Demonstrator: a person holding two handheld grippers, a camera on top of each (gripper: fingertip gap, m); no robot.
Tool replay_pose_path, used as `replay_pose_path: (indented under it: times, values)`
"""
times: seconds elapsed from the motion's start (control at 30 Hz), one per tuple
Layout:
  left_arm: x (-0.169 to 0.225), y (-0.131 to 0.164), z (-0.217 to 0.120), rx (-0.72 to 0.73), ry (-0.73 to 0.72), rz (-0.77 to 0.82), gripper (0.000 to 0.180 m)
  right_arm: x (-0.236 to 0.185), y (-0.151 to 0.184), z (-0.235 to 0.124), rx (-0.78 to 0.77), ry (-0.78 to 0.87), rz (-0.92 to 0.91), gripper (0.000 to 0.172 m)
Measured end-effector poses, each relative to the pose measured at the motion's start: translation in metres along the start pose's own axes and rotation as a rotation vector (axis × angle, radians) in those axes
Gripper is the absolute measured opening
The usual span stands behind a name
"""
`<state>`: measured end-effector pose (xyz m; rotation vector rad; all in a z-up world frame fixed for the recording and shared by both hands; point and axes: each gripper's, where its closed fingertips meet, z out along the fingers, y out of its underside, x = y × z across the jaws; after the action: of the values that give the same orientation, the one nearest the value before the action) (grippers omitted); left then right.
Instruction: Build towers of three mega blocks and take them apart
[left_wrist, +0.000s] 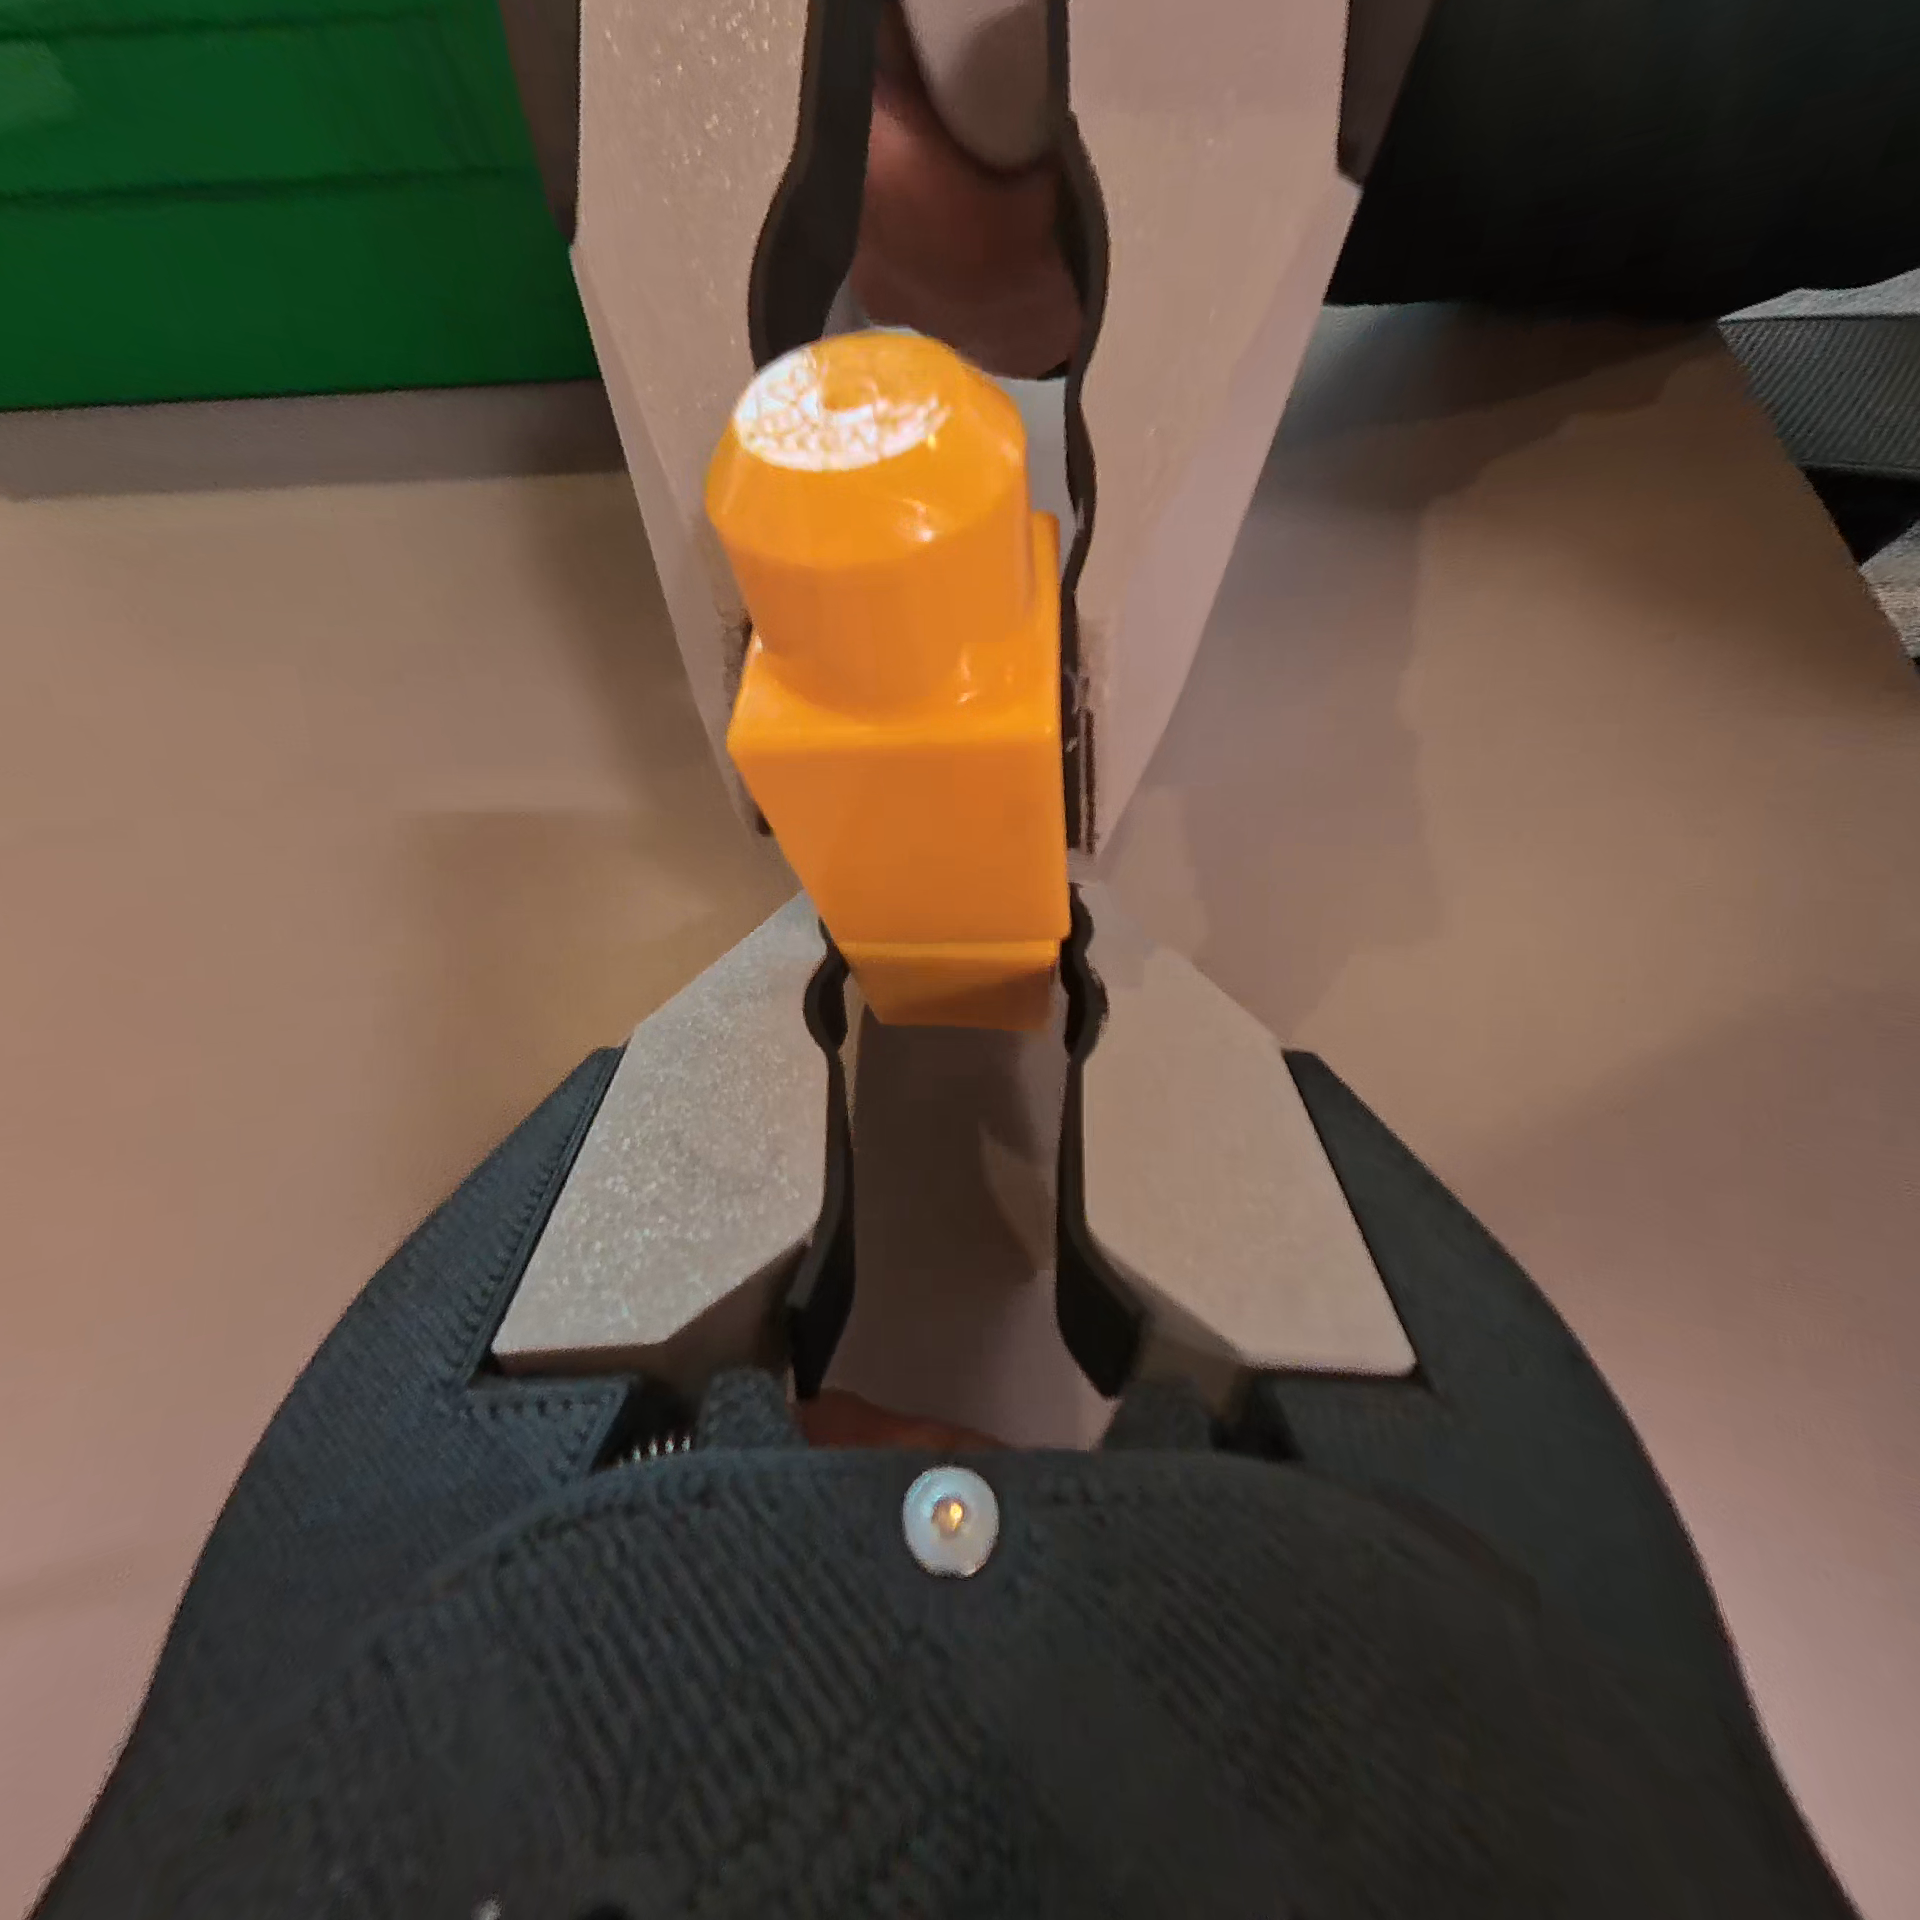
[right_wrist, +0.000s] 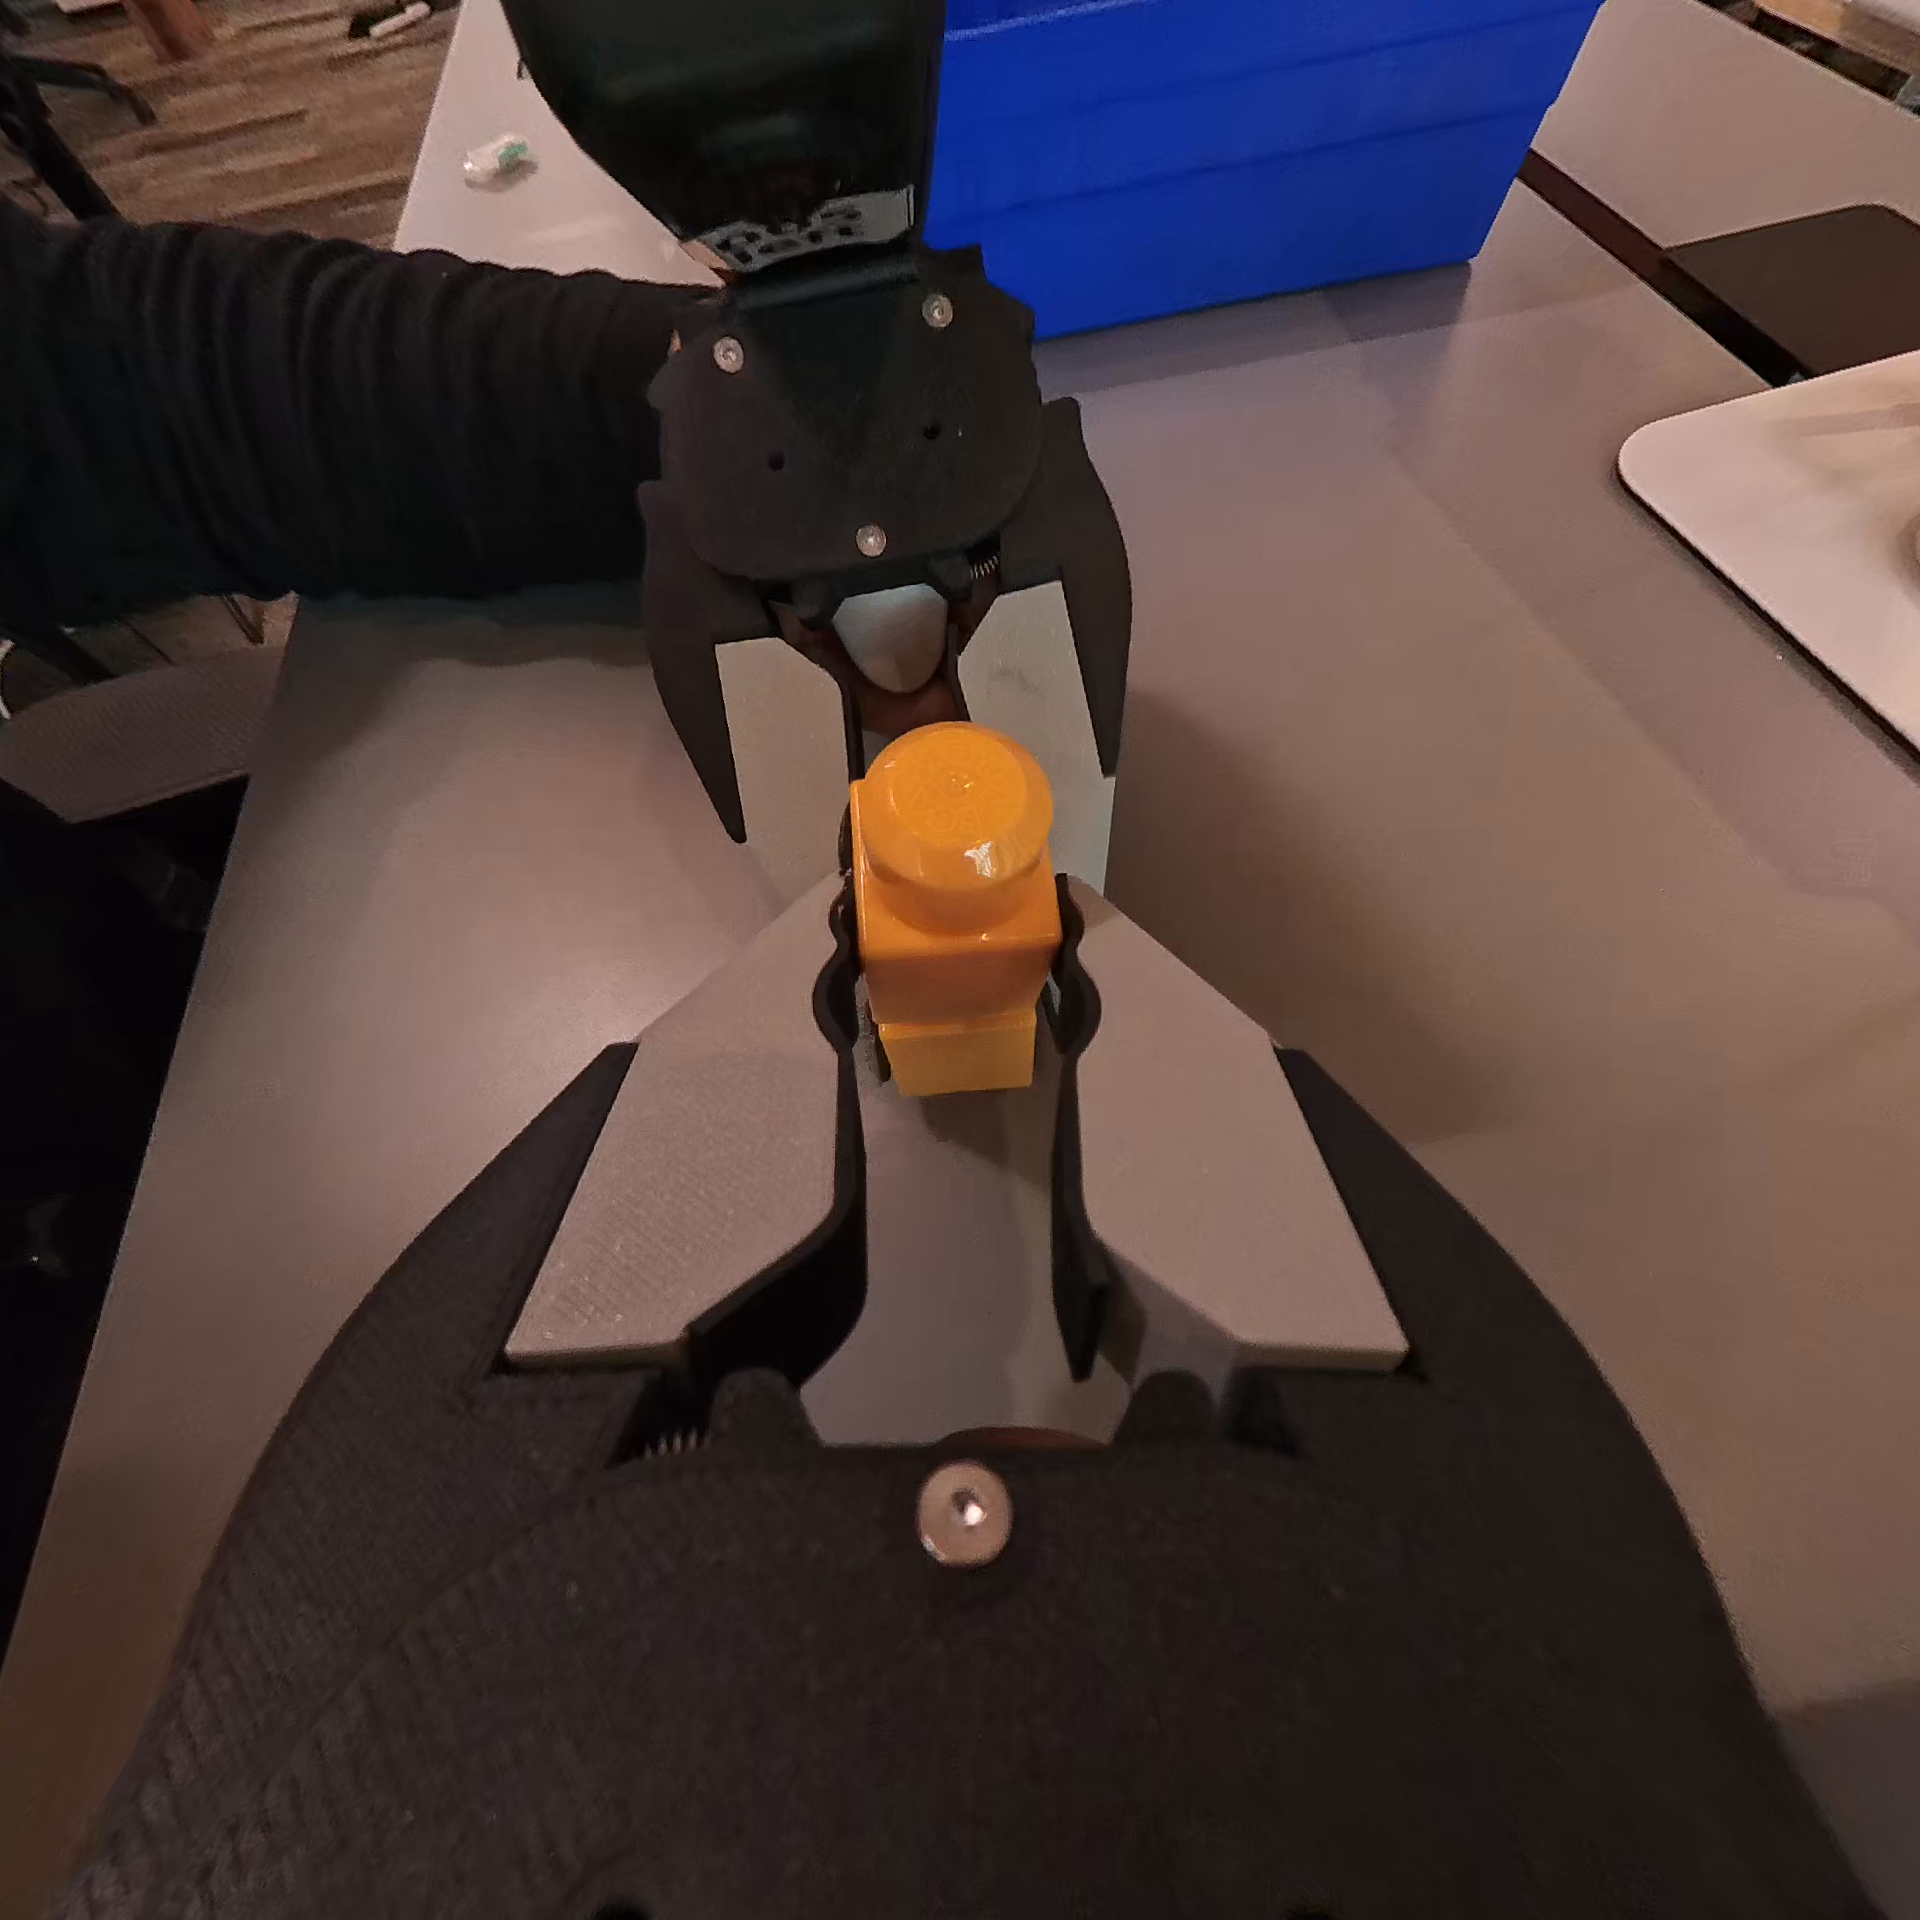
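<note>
Two orange mega blocks are stacked in front of me: an upper block (left_wrist: 904, 790) with a round stud and a lower block (left_wrist: 956, 982). My right gripper (right_wrist: 956, 935) is shut on the upper block (right_wrist: 956, 935), with both pads pressed on its sides. It reaches in from the top of the left wrist view (left_wrist: 914, 831). My left gripper (left_wrist: 956, 987) faces it, with its tips beside the lower block (right_wrist: 961, 1055). A thin gap shows between its pads and the block, so it counts as open. Its fingers (right_wrist: 774, 727) show behind the stack.
The stack is just above the grey-beige table (right_wrist: 1455, 831). A blue bin (right_wrist: 1226, 135) stands at the back and a green bin (left_wrist: 260, 208) on the other side. A white tray (right_wrist: 1787, 540) lies at the right. A black sleeve (right_wrist: 312, 416) reaches in from the left. The grippers' ends are close to 5 centimetres from one another.
</note>
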<state>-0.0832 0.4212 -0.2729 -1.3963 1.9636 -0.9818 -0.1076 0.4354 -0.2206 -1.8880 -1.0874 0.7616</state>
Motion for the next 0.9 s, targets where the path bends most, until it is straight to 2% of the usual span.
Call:
replay_pose_path:
  times: [0.13,0.3,0.5,0.63,0.9]
  values:
    - [-0.001,0.002,0.002,-0.010,-0.010,-0.004,0.043,0.001,-0.003,-0.001,0.025,-0.004,0.009,0.033]
    - [0.000,-0.005,0.001,0.029,0.006,-0.006,0.037,-0.001,-0.008,-0.005,0.054,-0.016,0.016,0.033]
    - [-0.008,0.005,0.011,-0.067,-0.071,-0.024,0.036,0.006,0.012,-0.005,-0.099,0.079,-0.089,0.033]
    - [-0.014,0.010,0.012,-0.095,-0.102,-0.038,0.036,0.012,0.015,-0.001,-0.116,0.114,-0.077,0.034]
    - [0.014,-0.003,0.007,-0.009,0.076,-0.043,0.035,-0.011,0.010,-0.006,-0.051,-0.062,-0.095,0.034]
